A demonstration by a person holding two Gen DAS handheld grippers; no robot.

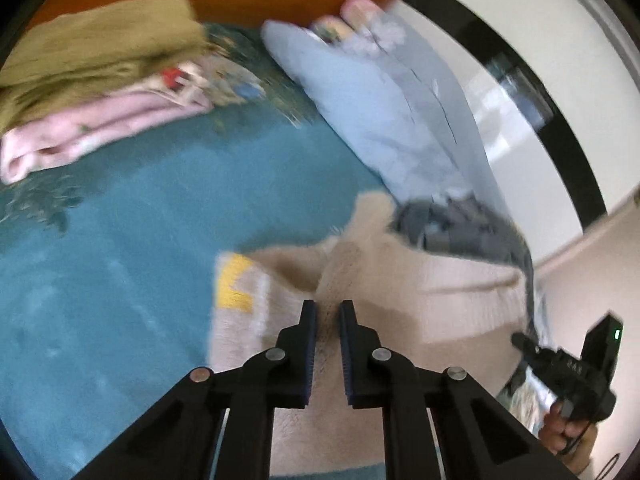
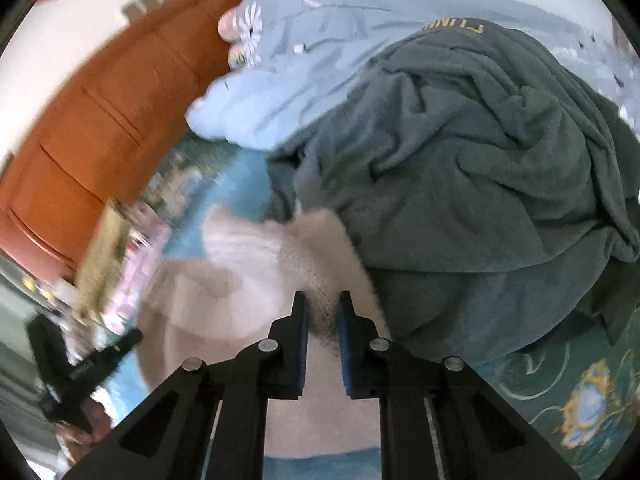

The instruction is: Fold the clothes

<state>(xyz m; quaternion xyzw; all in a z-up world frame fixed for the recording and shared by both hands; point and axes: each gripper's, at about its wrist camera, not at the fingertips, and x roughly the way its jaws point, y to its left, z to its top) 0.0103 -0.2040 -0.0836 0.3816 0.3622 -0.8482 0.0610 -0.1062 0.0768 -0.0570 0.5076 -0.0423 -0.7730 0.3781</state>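
Cream fuzzy knit sweater with a yellow-and-white patch lies on the teal bedspread, at the near edge, directly under both tools. Left gripper is clenched on a raised fold of the cream knit; fabric fills the narrow gap between its blue-lined pads. Right gripper likewise pinches a ridge of the same sweater, pile visible between the pads. In the left wrist view the garment's long axis runs roughly left to right across the frame, patch end at left, ribbed band toward the right; the pinched fold rises away from the camera. Exact garment orientation (collar vs hem) cannot be told, image blurred. Dark grey-green fleece sweatshirt is heaped just beside the sweater, touching its far right edge. Pale blue quilted garment lies beyond that. Folded olive cloth sits on folded pink cloth, well apart at far left. Orange wooden headboard stands behind the bed. A hand holds the other tool at lower right
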